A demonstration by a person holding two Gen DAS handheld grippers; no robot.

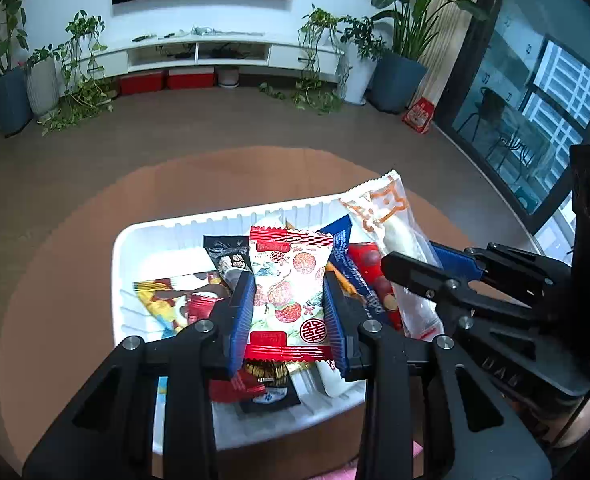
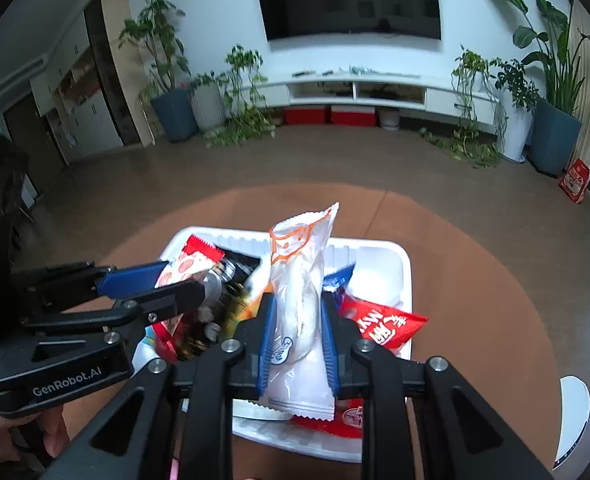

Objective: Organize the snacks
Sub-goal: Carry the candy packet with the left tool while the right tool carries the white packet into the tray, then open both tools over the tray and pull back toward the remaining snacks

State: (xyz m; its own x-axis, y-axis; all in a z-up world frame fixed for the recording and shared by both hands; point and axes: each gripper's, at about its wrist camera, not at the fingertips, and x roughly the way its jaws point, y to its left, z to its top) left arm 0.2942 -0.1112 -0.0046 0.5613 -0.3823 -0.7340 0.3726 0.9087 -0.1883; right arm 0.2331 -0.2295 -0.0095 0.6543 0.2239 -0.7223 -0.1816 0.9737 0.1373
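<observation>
A white tray [image 1: 135,240] on the round brown table holds several snack packets. My left gripper [image 1: 289,308] is shut on a red-and-white lychee-print packet [image 1: 291,280] and holds it over the tray. My right gripper [image 2: 297,320] is shut on a long clear-and-white packet with an orange cat outline [image 2: 301,276], held upright over the tray [image 2: 391,252]. The right gripper also shows in the left wrist view [image 1: 431,276] with its packet [image 1: 387,220]. The left gripper shows in the right wrist view [image 2: 163,284] with the lychee packet [image 2: 183,264].
Loose packets lie in the tray: a black one [image 1: 225,252], a yellow cartoon one [image 1: 159,300], a blue one [image 1: 343,240], a red one [image 2: 383,324]. A white plate edge [image 2: 575,412] sits at the table's right. Plants and a TV cabinet stand beyond.
</observation>
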